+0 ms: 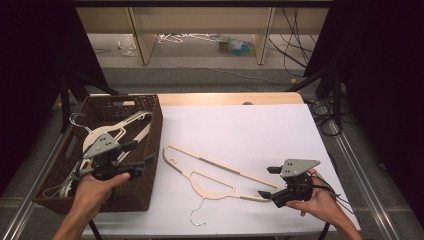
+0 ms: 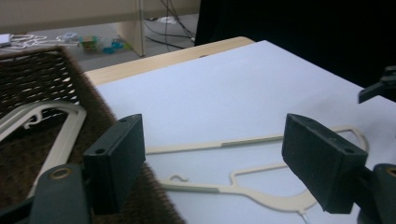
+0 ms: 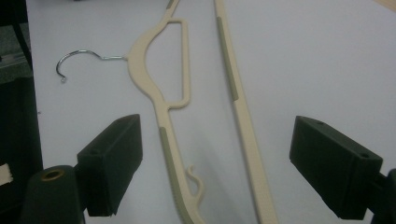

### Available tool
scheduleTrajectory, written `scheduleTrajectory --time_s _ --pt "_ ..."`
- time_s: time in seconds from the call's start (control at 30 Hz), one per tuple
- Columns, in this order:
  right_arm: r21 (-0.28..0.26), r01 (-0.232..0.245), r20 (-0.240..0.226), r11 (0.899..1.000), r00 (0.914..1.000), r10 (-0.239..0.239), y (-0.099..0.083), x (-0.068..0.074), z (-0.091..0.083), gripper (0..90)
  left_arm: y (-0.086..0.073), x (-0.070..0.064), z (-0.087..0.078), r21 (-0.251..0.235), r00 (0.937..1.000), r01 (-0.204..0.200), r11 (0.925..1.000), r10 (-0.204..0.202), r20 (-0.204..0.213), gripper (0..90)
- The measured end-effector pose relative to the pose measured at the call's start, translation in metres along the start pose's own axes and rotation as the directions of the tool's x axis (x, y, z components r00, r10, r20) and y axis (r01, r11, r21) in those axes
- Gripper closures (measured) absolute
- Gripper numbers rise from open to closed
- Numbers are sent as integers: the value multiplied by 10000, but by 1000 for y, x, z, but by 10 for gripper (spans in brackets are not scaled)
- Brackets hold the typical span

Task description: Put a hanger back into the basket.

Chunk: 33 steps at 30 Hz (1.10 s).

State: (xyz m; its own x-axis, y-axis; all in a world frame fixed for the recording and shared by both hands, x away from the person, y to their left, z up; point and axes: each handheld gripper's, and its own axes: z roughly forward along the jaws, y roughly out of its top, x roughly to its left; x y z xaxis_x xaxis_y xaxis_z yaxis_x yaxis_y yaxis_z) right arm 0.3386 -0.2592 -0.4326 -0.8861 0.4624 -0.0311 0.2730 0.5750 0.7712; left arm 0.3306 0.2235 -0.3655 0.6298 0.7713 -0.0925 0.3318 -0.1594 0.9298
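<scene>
A cream plastic hanger (image 1: 215,172) with a metal hook (image 1: 197,215) lies flat on the white sheet. My right gripper (image 1: 265,182) hovers at its right end, open; in the right gripper view the hanger (image 3: 159,100) runs up between the spread jaws without touching them. My left gripper (image 1: 143,153) is held above the right rim of a brown wicker basket (image 1: 135,197), open and empty. In the left gripper view the basket wall (image 2: 28,84) and the hanger on the sheet (image 2: 261,198) lie beyond the jaws of my left gripper (image 2: 212,135).
Several cream hangers (image 1: 127,125) lie inside the basket, one of them seen close up (image 2: 60,135). The white sheet (image 1: 240,130) covers most of the wooden table (image 1: 225,98). Cables and clutter lie on the floor beyond the table.
</scene>
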Motion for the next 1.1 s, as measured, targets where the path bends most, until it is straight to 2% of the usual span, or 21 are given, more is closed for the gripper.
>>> scheduleTrajectory --time_s 0.07,0.13,0.17,0.23,0.3,0.33,0.5,0.57,0.7,0.8,0.83,0.93,1.0,1.03,1.07,1.1 --pt "-100 -12 12 9999 10000 13 0 0 0 185 -3 -7 1 -58 10000 -31 10000 31 48 207" --pt "-44 -58 48 10000 10000 58 0 0 -1 186 -6 -12 2 51 9995 -32 10000 31 323 199" --pt "-38 -76 53 10000 10000 76 0 0 -1 187 -9 -16 2 49 9992 116 9999 -118 392 193" --pt "-25 13 -15 10000 10000 -13 1 1 1 187 -14 -23 2 -77 9989 -95 9999 99 447 193" --pt "-26 3 -3 10000 10000 -3 1 2 3 190 -18 -29 3 38 9985 -172 9998 169 529 194" --pt "-44 -34 -41 10000 10000 34 1 2 4 190 -22 -34 4 129 9981 -406 9991 399 476 194" --pt "133 11 -163 9999 9999 -9 0 4 7 211 -37 -48 8 289 9968 -472 9985 452 659 200" --pt "146 66 -180 9999 9998 -63 -1 5 8 216 -41 -51 8 286 9948 -745 9968 723 713 200" --pt "181 196 -295 9996 9994 -190 0 7 9 232 -48 -56 7 113 9948 -772 9969 763 681 199" --pt "308 287 -417 9991 9988 -274 0 11 12 240 -53 -60 6 34 9925 -1022 9948 1018 670 199" --pt "363 324 -463 9988 9985 -307 1 12 14 242 -55 -61 7 -166 9928 -935 9955 945 733 196" --pt "501 455 -725 9977 9965 -418 2 18 20 261 -58 -64 8 -98 9902 -1078 9941 1082 882 192" --pt "731 605 -898 9955 9945 -538 3 23 25 276 -60 -68 9 37 9863 -1361 9907 1352 945 192" --pt "845 675 -1001 9941 9932 -589 3 25 28 291 -62 -70 11 41 9868 -1247 9922 1236 1043 192" --pt "1032 700 -1096 9922 9922 -586 4 26 32 308 -62 -70 11 158 9856 -1367 9905 1344 1028 192" --pt "1125 717 -1081 9911 9924 -595 4 27 35 326 -64 -72 13 180 9854 -1318 9911 1290 1109 192"
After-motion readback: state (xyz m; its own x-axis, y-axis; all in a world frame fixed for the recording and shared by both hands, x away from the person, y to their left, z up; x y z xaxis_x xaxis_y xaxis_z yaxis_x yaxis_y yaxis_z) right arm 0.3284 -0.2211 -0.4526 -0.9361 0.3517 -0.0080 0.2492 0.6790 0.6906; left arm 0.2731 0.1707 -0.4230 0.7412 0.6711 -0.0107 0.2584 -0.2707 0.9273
